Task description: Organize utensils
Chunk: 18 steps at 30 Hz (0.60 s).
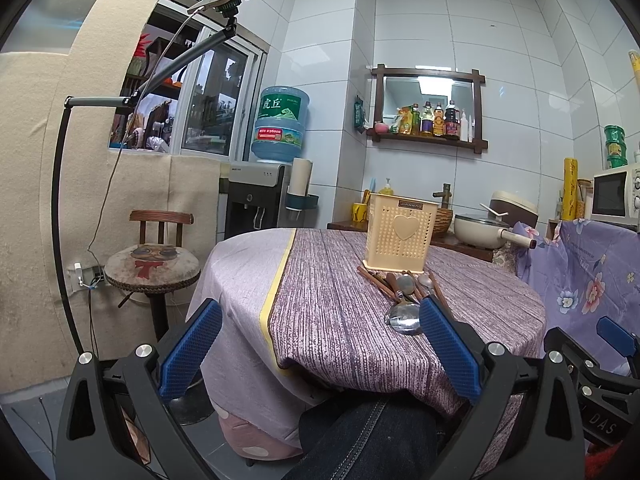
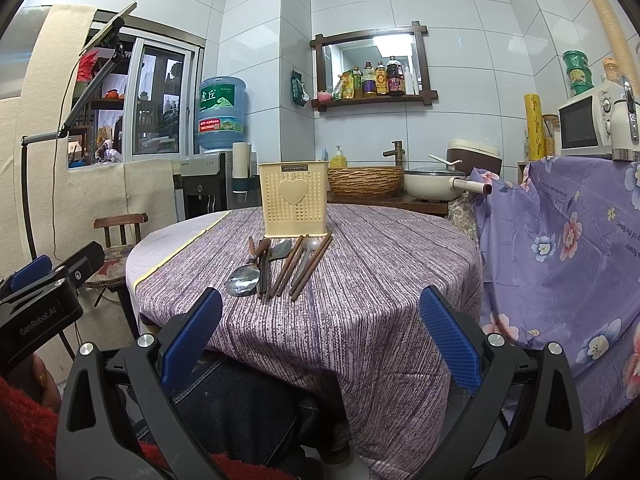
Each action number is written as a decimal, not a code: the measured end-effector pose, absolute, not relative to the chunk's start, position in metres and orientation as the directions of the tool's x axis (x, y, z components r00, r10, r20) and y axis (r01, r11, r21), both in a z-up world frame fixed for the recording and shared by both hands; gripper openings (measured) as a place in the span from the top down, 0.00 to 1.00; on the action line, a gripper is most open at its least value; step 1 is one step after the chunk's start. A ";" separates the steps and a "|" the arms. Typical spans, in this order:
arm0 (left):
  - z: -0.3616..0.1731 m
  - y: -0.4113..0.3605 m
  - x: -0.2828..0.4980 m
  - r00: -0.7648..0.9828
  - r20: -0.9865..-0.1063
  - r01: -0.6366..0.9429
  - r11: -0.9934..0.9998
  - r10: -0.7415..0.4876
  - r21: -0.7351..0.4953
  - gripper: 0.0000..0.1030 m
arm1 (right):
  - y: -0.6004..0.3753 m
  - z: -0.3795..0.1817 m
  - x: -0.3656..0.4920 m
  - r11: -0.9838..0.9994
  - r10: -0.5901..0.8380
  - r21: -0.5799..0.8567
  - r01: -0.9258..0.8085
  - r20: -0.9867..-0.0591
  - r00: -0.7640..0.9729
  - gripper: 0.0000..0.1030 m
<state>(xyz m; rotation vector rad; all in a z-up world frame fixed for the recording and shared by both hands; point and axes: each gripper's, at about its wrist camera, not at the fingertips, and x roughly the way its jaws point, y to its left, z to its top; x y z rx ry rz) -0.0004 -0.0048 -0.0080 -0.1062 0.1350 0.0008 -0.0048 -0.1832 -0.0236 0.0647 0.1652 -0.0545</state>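
Observation:
A cream perforated utensil holder (image 1: 400, 234) (image 2: 293, 205) with a heart on its front stands upright on the round table (image 1: 340, 320) (image 2: 360, 280). In front of it lies a pile of utensils: metal spoons (image 1: 405, 317) (image 2: 242, 281), brown chopsticks (image 1: 376, 279) (image 2: 311, 267) and a fork. My left gripper (image 1: 320, 320) is open, held before the table's near edge, left of the pile. My right gripper (image 2: 321, 310) is open too, just short of the utensils. Nothing sits between either pair of fingers. The left gripper (image 2: 40, 280) also shows in the right wrist view.
A purple striped cloth covers the table. A stool (image 1: 152, 264) stands to the left, a water dispenser (image 1: 276, 152) behind it. A floral-draped counter (image 2: 560, 240) with a microwave (image 2: 588, 124) is to the right. A pot (image 2: 432, 186) and woven basket (image 2: 366, 182) stand behind the table. The person's knee (image 1: 368, 440) is below.

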 end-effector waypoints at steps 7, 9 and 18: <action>-0.018 -0.013 -0.006 0.990 -0.135 0.027 0.996 -0.039 -0.086 0.05 | -0.185 -0.024 -0.004 0.995 -0.051 0.070 0.065 -0.183 0.982 0.05; -0.014 -0.011 0.002 0.989 -0.134 0.049 0.996 -0.059 -0.074 0.05 | -0.185 -0.037 0.001 0.995 -0.046 0.080 0.063 -0.195 0.980 0.05; -0.016 -0.002 0.033 0.960 -0.265 0.068 0.992 -0.094 -0.105 0.05 | -0.203 -0.038 0.036 0.989 0.000 0.139 0.052 -0.350 0.937 0.05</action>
